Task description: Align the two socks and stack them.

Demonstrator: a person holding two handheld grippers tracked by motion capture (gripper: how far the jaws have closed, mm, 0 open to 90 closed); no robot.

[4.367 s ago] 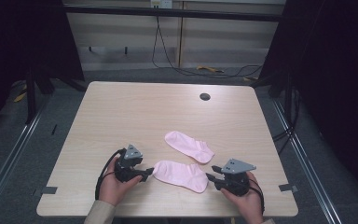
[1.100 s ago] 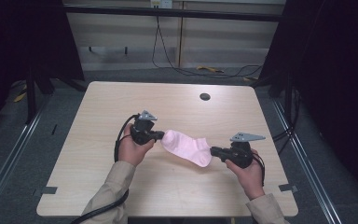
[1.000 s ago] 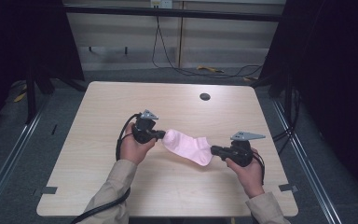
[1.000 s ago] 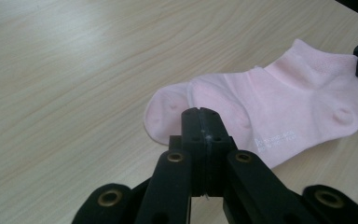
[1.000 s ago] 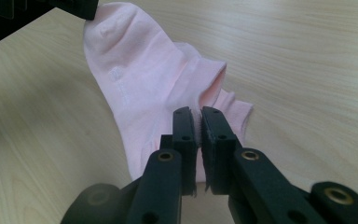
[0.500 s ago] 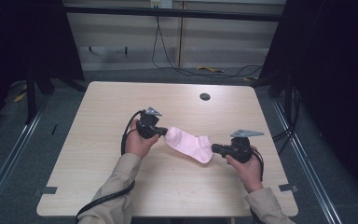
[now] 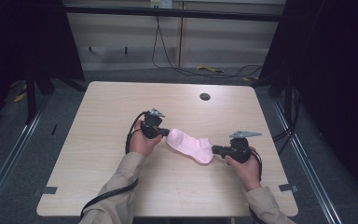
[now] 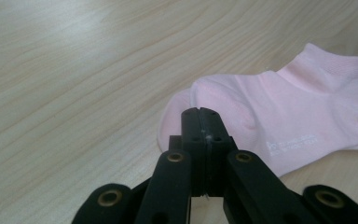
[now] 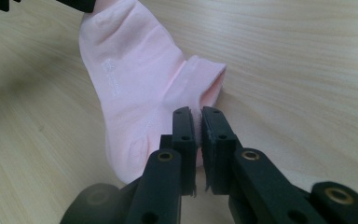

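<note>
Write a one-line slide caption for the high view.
Two handheld grippers, left and right, grip opposite ends of a pink sock on a light wooden table.

one sock (image 7: 189, 145) now stacked on other, both grippers shifted fwd w/ it

The surface (image 7: 121, 140) looks like pale wood laminate, smooth with a faint sheen and fine straight grain. The pink sock (image 8: 279, 116) is soft knit cloth, matt, with a finer ribbed band at its cuff and small pale lettering printed near the sole. The left gripper (image 8: 200, 122) and the right gripper (image 9: 198, 120) look like black matt plastic, a little rough at the edges, with brass-coloured metal rings set in their links. A grey plate (image 7: 245, 134) tops the right gripper, matt.
</note>
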